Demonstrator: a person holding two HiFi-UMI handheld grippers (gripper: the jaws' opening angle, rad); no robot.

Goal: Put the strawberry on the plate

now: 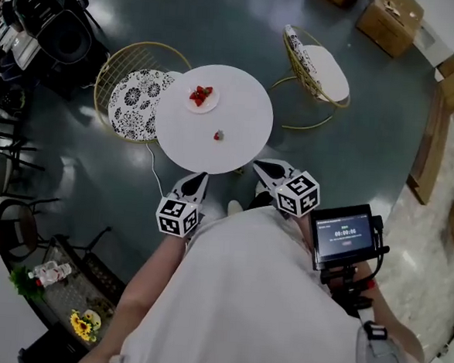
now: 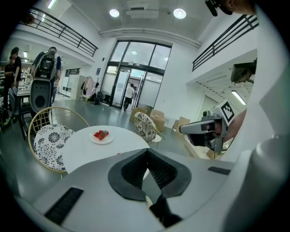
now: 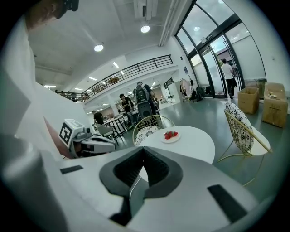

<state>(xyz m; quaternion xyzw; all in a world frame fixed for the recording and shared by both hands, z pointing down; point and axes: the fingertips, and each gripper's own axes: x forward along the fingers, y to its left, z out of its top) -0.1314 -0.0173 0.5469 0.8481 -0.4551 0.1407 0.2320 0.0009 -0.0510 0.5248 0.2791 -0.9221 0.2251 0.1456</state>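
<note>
From the head view, the round white table stands ahead of me, and my own torso blocks the lower half of the picture. The plate sits toward the table's far left and holds a few red berries. The loose strawberry lies alone on the bare top, nearer to me and well apart from the plate. My left gripper and right gripper both hover at the near rim, short of the berry. Their tips are drawn to a point.

In the left gripper view, my jaws are closed together with nothing between them. The gripper's grey body covers the table's near part. Only a small red speck shows just over its edge, probably the strawberry. The plate is clear beyond it.

In the right gripper view, the jaws also look pressed together and empty, as far as the wide lens lets me judge. The plate shows past them, while the lone berry is hidden behind the gripper body.
</note>
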